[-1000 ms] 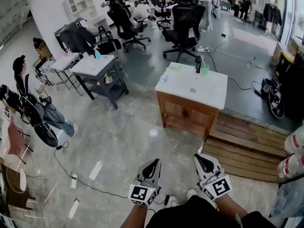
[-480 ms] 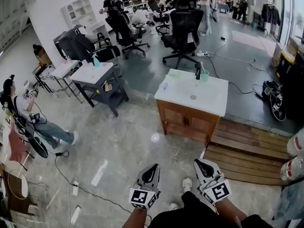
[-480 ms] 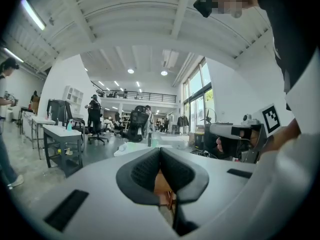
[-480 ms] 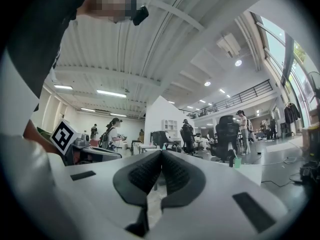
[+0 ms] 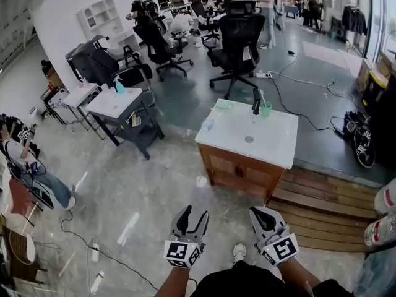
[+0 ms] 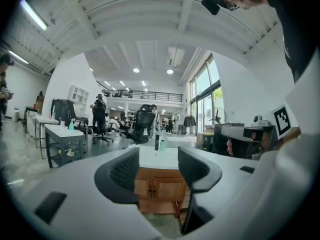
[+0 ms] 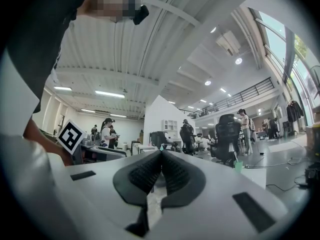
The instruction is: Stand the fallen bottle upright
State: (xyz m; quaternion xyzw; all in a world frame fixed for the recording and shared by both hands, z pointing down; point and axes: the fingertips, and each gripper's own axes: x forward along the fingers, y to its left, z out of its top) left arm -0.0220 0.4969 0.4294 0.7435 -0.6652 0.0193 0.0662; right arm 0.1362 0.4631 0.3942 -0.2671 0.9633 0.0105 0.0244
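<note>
The bottle [image 5: 208, 124], small and clear, seems to lie on its side at the left edge of the white counter [image 5: 272, 144], though it is too small to be sure. At the far edge of the same counter stand the black faucet [image 5: 256, 102] and a green cup [image 5: 266, 109] just beside it, both well apart from the bottle. The counter sits on a wooden cabinet [image 5: 238, 169], across a stretch of grey floor [image 5: 154, 184] from you. You hold both grippers low in front of you, well short of the cabinet. Your left gripper [image 5: 193, 214] has just been opening its jaws; they stand apart with nothing between them. Your right gripper [image 5: 257, 213] has its jaws pressed together, empty.
</note>
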